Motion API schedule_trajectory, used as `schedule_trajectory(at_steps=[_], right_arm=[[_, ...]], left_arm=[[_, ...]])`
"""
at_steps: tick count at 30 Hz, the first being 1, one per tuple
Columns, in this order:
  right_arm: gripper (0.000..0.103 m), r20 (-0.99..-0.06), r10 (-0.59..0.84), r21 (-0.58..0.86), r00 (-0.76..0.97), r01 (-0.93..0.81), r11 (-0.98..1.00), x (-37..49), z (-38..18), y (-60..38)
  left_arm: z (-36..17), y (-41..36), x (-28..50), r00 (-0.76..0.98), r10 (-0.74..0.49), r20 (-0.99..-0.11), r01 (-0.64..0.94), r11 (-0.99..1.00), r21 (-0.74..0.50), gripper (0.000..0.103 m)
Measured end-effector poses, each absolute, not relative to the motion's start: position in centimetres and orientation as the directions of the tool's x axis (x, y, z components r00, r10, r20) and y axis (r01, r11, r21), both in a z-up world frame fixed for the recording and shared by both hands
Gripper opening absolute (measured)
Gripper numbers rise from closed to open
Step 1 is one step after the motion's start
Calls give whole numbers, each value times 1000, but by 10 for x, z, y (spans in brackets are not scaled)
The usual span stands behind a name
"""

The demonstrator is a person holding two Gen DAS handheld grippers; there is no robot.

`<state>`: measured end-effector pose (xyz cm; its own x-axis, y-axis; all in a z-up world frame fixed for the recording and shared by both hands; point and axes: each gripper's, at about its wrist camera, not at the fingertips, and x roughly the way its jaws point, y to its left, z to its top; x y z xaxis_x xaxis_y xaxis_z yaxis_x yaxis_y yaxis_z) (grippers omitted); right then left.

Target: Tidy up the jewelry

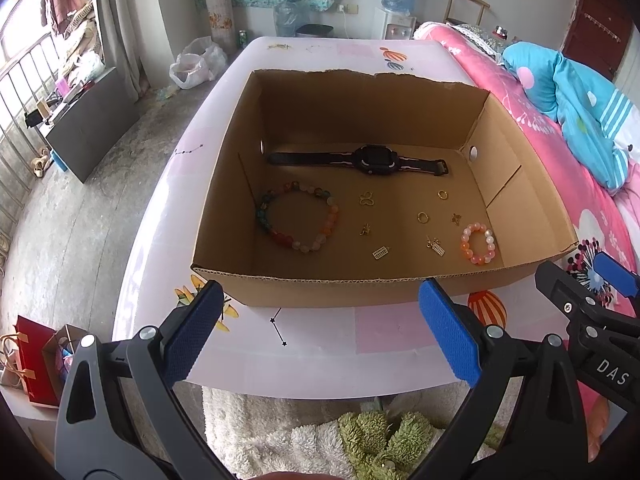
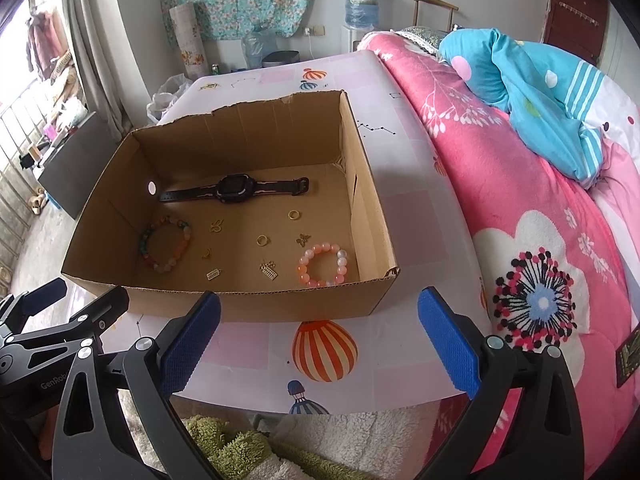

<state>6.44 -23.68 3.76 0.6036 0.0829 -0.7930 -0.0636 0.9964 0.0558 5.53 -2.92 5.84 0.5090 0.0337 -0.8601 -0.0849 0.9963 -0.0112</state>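
An open cardboard box [image 1: 344, 288] [image 2: 256, 304] stands on a pink patterned table. Inside lie a black watch [image 1: 360, 159] [image 2: 234, 190], a large multicoloured bead bracelet [image 1: 298, 216] [image 2: 166, 245], a small orange-pink bead bracelet [image 1: 478, 243] [image 2: 322, 265], two gold rings [image 1: 423, 217] [image 2: 294, 214] and several small gold charms [image 1: 366, 199] [image 2: 268, 270]. My left gripper [image 1: 320, 336] hovers open just in front of the box's near wall, holding nothing. My right gripper [image 2: 318, 340] is open too, in front of the box's right half.
The table [image 1: 256, 360] [image 2: 404, 208] carries balloon and star prints. A bed with a pink quilt [image 2: 520, 208] and a blue cover [image 1: 580, 112] borders it on the right. Fluffy white and green fabric [image 1: 320, 436] lies below the near table edge. Bags [image 1: 36, 360] sit on the floor at left.
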Motion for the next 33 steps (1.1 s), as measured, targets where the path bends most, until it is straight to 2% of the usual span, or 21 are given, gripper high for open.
schedule_trajectory(at_steps=[33], right_arm=[[96, -797, 82, 51, 599, -68, 996, 65, 35, -232]], left_arm=[[58, -27, 54, 510, 37, -859, -93, 996, -12, 94]])
